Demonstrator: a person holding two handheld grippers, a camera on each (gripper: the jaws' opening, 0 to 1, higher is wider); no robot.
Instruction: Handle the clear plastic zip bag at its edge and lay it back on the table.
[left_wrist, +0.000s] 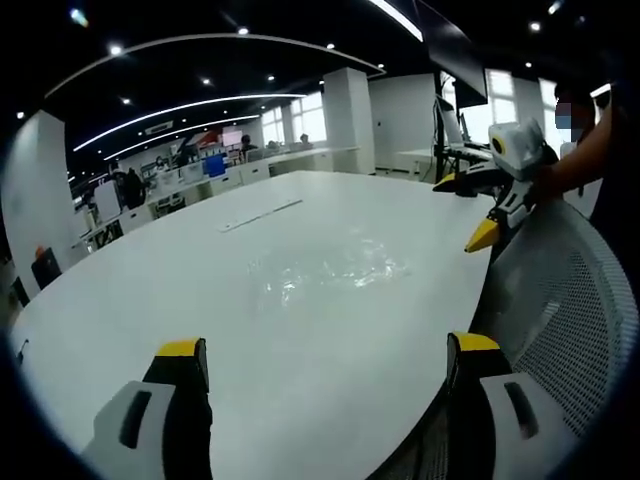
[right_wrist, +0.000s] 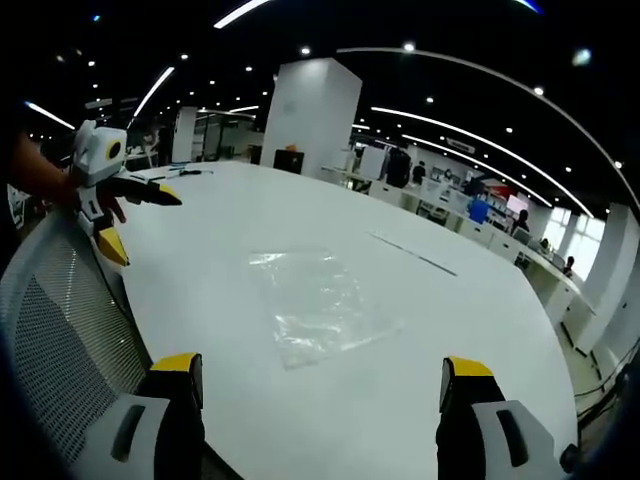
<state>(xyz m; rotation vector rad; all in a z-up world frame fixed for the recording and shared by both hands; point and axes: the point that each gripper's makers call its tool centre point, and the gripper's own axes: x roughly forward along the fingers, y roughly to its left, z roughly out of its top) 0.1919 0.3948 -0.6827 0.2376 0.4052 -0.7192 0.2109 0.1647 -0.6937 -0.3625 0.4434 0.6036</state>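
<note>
The left hand-held gripper (left_wrist: 320, 365) is hovering with its jaws spread wide and nothing between them, its yellow-tipped fingers (left_wrist: 180, 350) hanging over the near edge of the tabletop (left_wrist: 200, 270), short of the bag. The right hand-held gripper (right_wrist: 318, 375) is doing the same from the other side: jaws wide apart, empty, aiming across the tabletop toward the bag. Each gripper is also showing in the other's view, raised beside the mesh chair back (left_wrist: 565, 300) and well apart from the bag, held by a person's hand.

The clear plastic zip bag (right_wrist: 318, 305) is lying flat on the white tabletop, roughly midway between the two grippers and touching neither. In the left gripper view it is reading only as a patch of crinkled glare (left_wrist: 330, 270). Beyond the bag, a long thin strip (left_wrist: 260, 214) is resting on the tabletop, well apart from it.

Judging by its wrinkles and sheen, the bag is looking thin, very light, limp and slippery; it is likely to cling flat to the surface and to sag or fold once lifted. The best hold is probably at a corner or along the edge nearest the right gripper, where one jaw can slide under the film. A pinch on the middle would likely just bunch it.
</note>
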